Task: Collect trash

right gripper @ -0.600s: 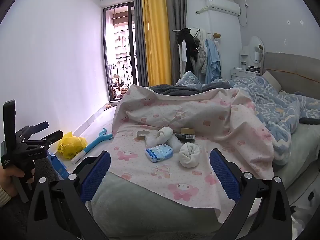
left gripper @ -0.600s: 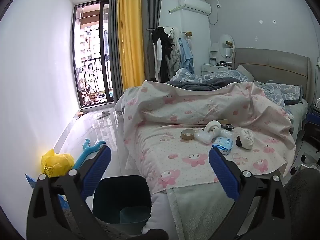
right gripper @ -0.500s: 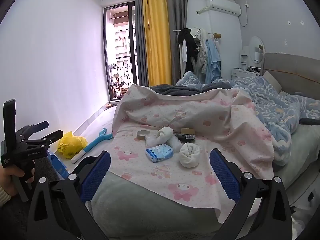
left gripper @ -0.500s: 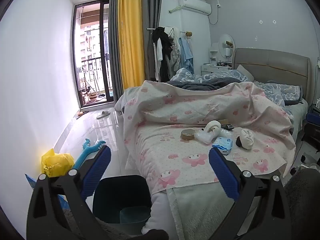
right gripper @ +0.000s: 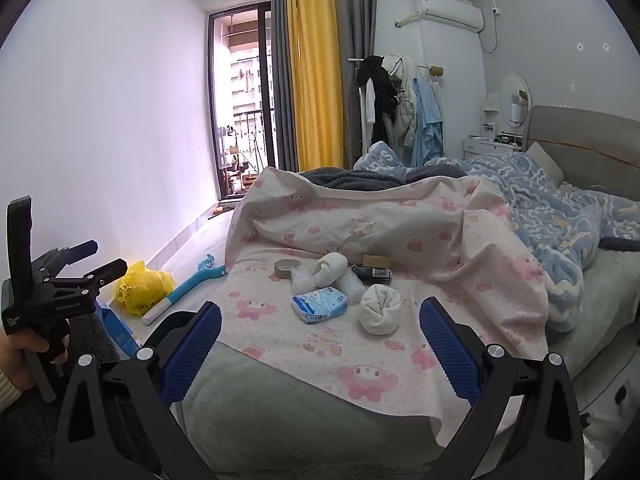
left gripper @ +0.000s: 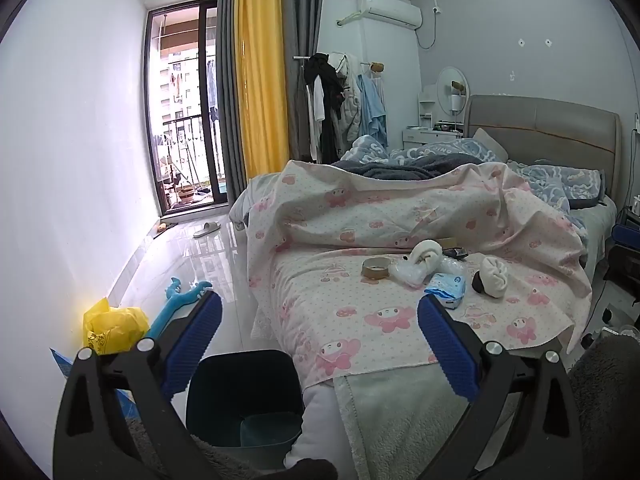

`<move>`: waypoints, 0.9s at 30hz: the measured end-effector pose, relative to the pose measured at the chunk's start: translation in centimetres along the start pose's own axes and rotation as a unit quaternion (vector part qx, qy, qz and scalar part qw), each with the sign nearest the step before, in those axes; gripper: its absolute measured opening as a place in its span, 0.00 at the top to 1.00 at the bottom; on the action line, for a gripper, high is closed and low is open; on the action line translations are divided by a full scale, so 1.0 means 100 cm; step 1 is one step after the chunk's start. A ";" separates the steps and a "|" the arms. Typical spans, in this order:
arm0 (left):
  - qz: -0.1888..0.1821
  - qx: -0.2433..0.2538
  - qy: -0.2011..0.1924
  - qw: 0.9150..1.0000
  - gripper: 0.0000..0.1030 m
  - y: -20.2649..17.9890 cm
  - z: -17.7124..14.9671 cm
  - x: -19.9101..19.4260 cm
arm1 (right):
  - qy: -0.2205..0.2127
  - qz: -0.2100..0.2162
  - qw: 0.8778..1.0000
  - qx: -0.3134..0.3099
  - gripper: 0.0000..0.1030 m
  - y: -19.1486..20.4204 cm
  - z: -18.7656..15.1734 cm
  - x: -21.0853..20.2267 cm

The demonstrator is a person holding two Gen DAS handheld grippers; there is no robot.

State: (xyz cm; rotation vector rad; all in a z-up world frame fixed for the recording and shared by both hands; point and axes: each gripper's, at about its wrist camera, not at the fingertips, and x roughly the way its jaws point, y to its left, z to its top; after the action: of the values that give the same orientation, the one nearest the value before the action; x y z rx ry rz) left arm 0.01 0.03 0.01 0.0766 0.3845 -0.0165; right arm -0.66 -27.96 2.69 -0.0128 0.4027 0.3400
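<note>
Both my grippers hang at the foot of the bed, fingers spread wide and holding nothing.

Nearest, my left gripper [left gripper: 318, 338] sits over the dark bin [left gripper: 244, 396] on the floor, left of the bed [right gripper: 280, 412]; my right gripper [right gripper: 320, 344] faces the pink sheet. Just beyond lie a blue tissue pack [right gripper: 319, 304], a rolled white sock [right gripper: 381, 309], crumpled clear plastic [right gripper: 350, 280] and a tape roll [right gripper: 287, 267], close together. Far left on the floor sits a yellow bag [right gripper: 143, 286].
</note>
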 end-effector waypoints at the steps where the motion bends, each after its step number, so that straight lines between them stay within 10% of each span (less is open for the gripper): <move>1: 0.000 0.000 0.000 1.000 0.03 0.000 0.000 0.000 | 0.000 0.000 1.000 0.000 0.03 0.000 0.000 0.000; 27: 0.000 0.000 0.001 1.000 0.03 0.000 0.000 0.000 | 0.001 0.001 1.000 0.001 0.03 0.001 -0.001 0.002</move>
State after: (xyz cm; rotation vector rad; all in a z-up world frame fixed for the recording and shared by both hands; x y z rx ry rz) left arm 0.01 0.03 0.00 0.0768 0.3860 -0.0170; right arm -0.60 -27.78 2.55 -0.0115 0.4058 0.3408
